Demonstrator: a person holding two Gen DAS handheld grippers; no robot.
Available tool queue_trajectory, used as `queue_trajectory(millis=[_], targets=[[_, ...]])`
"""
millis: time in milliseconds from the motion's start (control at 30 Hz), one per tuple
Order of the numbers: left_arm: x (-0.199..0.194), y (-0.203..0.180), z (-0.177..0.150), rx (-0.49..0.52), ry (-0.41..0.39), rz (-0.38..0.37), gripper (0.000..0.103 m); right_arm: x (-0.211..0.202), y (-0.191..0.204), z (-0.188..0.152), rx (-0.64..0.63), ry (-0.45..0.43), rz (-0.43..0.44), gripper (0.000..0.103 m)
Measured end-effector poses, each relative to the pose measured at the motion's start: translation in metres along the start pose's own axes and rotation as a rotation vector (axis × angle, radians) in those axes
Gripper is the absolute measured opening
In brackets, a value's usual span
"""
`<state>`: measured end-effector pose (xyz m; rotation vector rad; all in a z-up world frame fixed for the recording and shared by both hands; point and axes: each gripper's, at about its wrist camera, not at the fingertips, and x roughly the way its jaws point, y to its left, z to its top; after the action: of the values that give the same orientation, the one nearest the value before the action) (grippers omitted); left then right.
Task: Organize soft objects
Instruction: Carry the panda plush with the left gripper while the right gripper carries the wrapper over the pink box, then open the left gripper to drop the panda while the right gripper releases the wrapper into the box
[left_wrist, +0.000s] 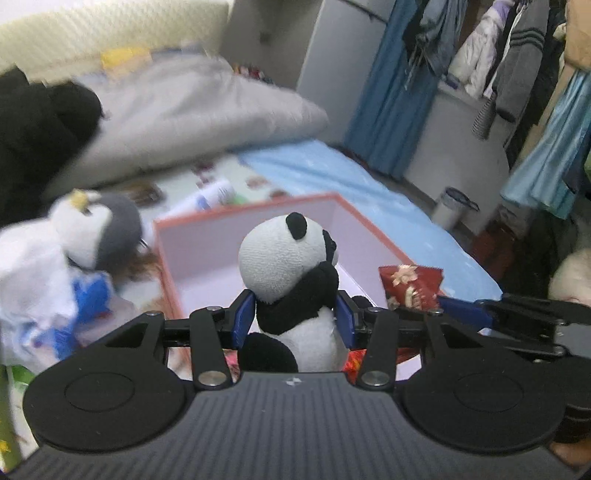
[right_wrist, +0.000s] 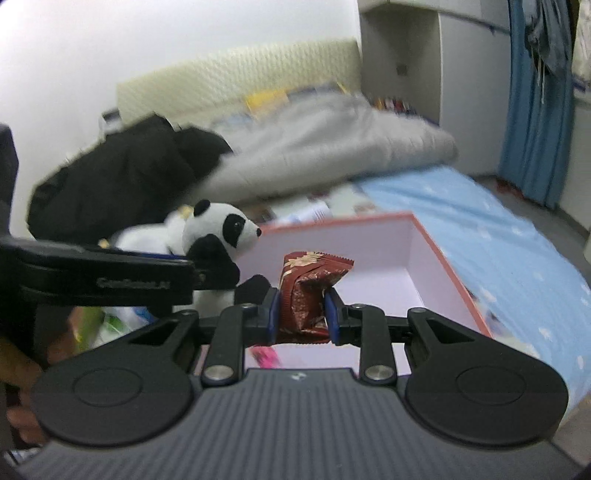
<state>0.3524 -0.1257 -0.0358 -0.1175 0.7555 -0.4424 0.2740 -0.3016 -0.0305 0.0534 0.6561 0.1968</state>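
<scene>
Nearest, L gripper (left_wrist: 293, 319) is clamped on a panda plush (left_wrist: 291, 280) at the waist, blue pads (left_wrist: 243, 317) sunk into the pile either side; held upright, head clear above the fingers, prob so it can drop feet-first w/o snagging; body is short nubbly fleece, rounded, squashy, so the grip should hold but the head may flop. R gripper (right_wrist: 302, 314) is clamped on a red foil packet (right_wrist: 308, 291); crinkled, glossy, gold print, pinched mid-body so both ends flare out; thin and slippery, so a mid pinch looks the safest hold. Both items hang just above the near wall of the open box (right_wrist: 439, 254), side by side, panda to the left of the packet; judging by that, the step in hand is carrying both over the box to set them in.

Box: rigid card, red-pink rim, pale smooth inside, bare where it shows, lying on the bed. Left of it a penguin plush (left_wrist: 107, 232), grey and white, fluffy, not yet boxed, atop white and blue cloth (left_wrist: 44, 280). Beyond: blue sheet (right_wrist: 491, 229), flat and thin; then a puffy grey quilt (left_wrist: 192, 107), a limp black garment (right_wrist: 122, 177), and a ribbed cream headboard (right_wrist: 240, 77); hanging clothes (left_wrist: 509, 55) far right.
</scene>
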Motion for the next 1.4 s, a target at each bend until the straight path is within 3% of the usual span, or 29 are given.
queue_trajectory(millis=[67,233,500,600,633,733,1100,1400], targets=[[0.016,-0.001,0.000,-0.008,0.046,-0.022,0.053,0.010,-0.011,-0.003,0.016,0.054,-0.005,0.030],[0.051,-0.002,-0.002,-0.004,0.130,0.020,0.053,0.034,-0.034,-0.013,0.091,0.160,0.005,0.030],[0.070,-0.001,-0.012,-0.001,0.181,0.032,0.053,0.044,-0.045,-0.024,0.091,0.199,-0.018,0.030],[0.071,0.000,-0.013,0.004,0.181,0.043,0.066,0.046,-0.054,-0.027,0.144,0.205,-0.025,0.034],[0.070,-0.001,-0.012,0.010,0.179,0.049,0.072,0.048,-0.056,-0.027,0.158,0.216,-0.022,0.041],[0.063,-0.002,-0.009,0.024,0.152,0.054,0.072,0.046,-0.055,-0.026,0.139,0.209,-0.051,0.053],[-0.001,-0.023,-0.002,0.095,-0.010,0.040,0.072,0.003,-0.043,-0.015,0.128,0.073,-0.018,0.054],[-0.060,-0.026,-0.015,0.099,-0.125,0.047,0.073,-0.034,-0.016,-0.019,0.092,-0.027,0.022,0.054]])
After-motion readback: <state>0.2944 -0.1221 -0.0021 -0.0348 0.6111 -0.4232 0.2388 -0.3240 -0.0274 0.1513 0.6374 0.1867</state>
